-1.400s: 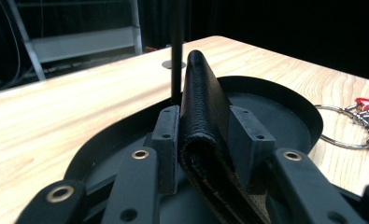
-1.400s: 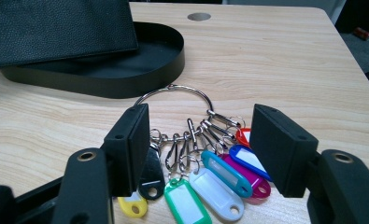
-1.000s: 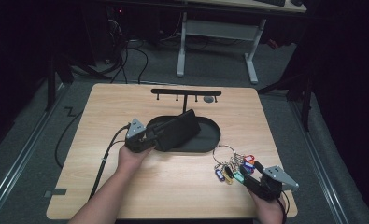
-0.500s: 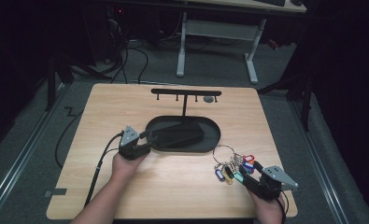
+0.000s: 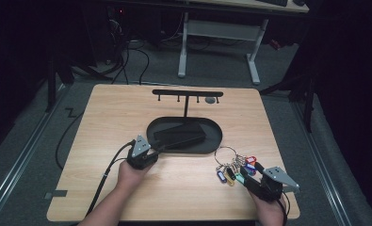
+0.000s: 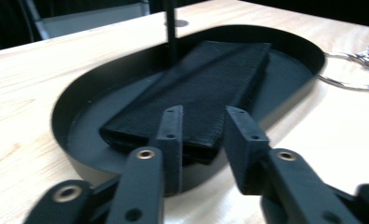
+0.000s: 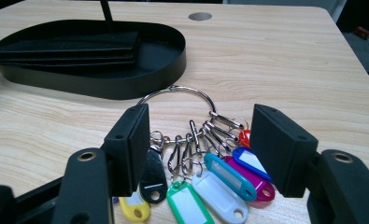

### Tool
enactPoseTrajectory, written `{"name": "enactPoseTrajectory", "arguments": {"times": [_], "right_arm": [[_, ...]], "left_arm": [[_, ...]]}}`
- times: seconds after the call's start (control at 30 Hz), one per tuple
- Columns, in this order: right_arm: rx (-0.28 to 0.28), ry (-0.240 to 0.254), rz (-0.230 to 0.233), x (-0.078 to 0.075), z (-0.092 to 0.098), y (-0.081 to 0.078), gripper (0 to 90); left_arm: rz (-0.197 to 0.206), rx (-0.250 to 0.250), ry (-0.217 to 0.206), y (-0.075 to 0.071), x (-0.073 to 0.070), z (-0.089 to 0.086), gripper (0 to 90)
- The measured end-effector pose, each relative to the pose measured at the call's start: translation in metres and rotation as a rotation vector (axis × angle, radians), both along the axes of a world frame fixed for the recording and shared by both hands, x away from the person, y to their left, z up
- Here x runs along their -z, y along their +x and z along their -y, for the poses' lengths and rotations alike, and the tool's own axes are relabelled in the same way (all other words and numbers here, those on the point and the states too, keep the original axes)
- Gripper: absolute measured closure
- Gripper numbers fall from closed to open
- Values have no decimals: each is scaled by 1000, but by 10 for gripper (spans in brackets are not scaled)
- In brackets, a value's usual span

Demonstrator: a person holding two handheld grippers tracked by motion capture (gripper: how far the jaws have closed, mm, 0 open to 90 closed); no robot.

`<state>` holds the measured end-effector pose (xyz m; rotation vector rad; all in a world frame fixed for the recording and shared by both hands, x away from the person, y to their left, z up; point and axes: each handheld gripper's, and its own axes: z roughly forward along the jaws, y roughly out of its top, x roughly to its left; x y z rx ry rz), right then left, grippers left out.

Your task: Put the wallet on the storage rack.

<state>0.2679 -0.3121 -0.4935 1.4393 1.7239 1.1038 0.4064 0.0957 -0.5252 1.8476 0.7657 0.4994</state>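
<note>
Left gripper [image 6: 202, 122] sits just off the near rim of the oval black metal tray [image 5: 216, 136], its jaws having just been closing with nothing between them; the flat black fabric wallet [image 6: 205, 84] lies in the tray beyond. Its forearm reaches in from below. Right gripper [image 7: 198, 149], low on the wooden table [image 5: 108, 122], stands open around the steel ring of coloured key tags [image 7: 205, 163] without pressing.

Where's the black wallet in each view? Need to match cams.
High view: black wallet lies flat in the oval black tray, centre of the table.
Left gripper view: wallet fills the middle, just beyond the jaws, inside the tray.
Right gripper view: wallet at upper left, in the tray.
Shared landmark: the tray's upright post.
</note>
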Motion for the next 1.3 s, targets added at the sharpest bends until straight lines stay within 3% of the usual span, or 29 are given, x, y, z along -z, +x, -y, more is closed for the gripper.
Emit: {"name": "enactPoseTrajectory", "arguments": {"times": [0.1, 0.23, 0.43, 0.6, 0.77, 1.1, 1.3], "right_arm": [[-1, 1, 2, 0, 1, 0, 386], [1, 2, -1, 1, 2, 0, 386], [-3, -2, -9, 2, 1, 2, 386], [-7, -5, -5, 1, 0, 0, 393], [-13, -11, -10, 1, -1, 0, 407], [-34, -11, -37, 2, -4, 1, 484], [-57, -20, -56, 2, -7, 2, 534]], "left_arm": [[-11, -38, -3, 8, -2, -2, 747], [-21, -56, 2, 16, -6, -3, 749], [-34, -37, 10, 13, -6, -4, 750], [-53, -37, -3, 2, -8, -16, 741], [-79, -64, 4, -13, -10, -41, 730], [-129, -99, 82, -41, -11, -92, 679], [-152, -120, 77, -63, -7, -115, 583]]}}
